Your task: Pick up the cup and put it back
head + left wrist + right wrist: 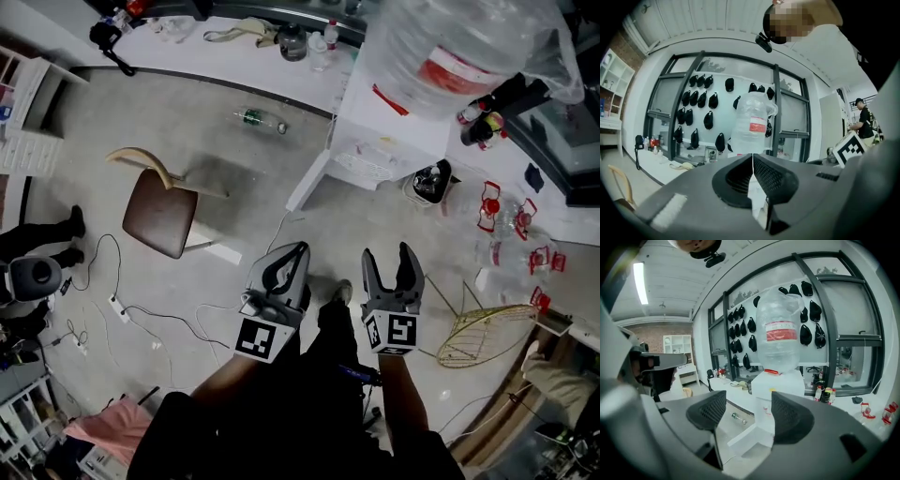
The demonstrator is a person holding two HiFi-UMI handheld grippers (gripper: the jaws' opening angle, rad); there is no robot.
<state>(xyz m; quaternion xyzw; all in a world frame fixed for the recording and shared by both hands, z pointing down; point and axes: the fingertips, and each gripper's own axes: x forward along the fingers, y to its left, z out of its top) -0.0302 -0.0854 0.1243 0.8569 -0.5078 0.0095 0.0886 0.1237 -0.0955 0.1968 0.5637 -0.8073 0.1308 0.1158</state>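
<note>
I cannot make out a cup in any view. In the head view both grippers are held side by side above the floor, in front of the person's dark clothing. My left gripper (300, 249) is shut, its fingertips touching with nothing between them; its own view shows the same closed gripper (752, 159). My right gripper (387, 253) is open and empty, and the right gripper (747, 413) shows a wide gap in its own view. Both point toward a white water dispenser (375, 141) topped by a large clear bottle (450, 47), some way ahead.
A brown-seated chair (164, 211) stands on the floor at left, with cables (141, 314) and a power strip near it. A green bottle (255, 119) lies by the long white ledge (234, 56). A yellow wire basket (483, 333) lies at right. A person (863, 119) stands far right.
</note>
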